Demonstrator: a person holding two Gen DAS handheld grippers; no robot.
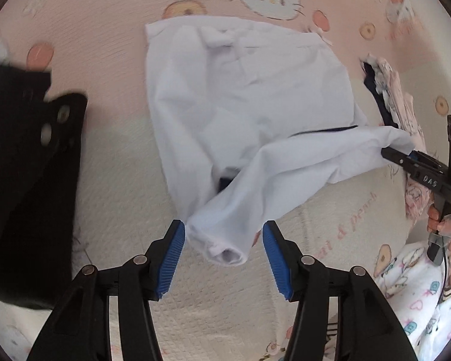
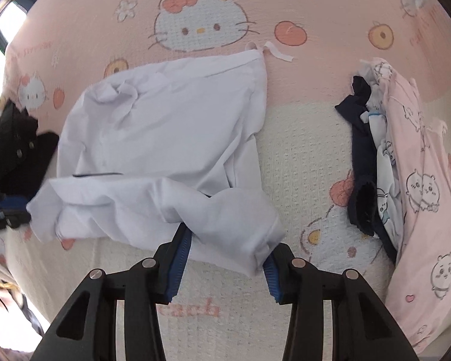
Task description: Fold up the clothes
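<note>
Left gripper (image 1: pixel 222 258) is seen spread, its blue pads clear of the white shirt (image 1: pixel 243 96), whose sleeve cuff (image 1: pixel 225 249) lies loose between them. Just ahead, the shirt body is spread on the pink bedspread (image 1: pixel 105 30). Right gripper (image 2: pixel 225 261) is pinched on the other sleeve's end (image 2: pixel 264 240). A sleeve fold appears to be in hand; next, that sleeve would need carrying across the body and releasing flat.

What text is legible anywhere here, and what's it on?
"DAS": on the right gripper body, left wrist view.
"d peach", start cut off: pink script on the bedspread.
"each", first letter hidden: same bedspread print, right wrist view.
Pink script near the bedspread's upper edges: too blurred to read.
</note>
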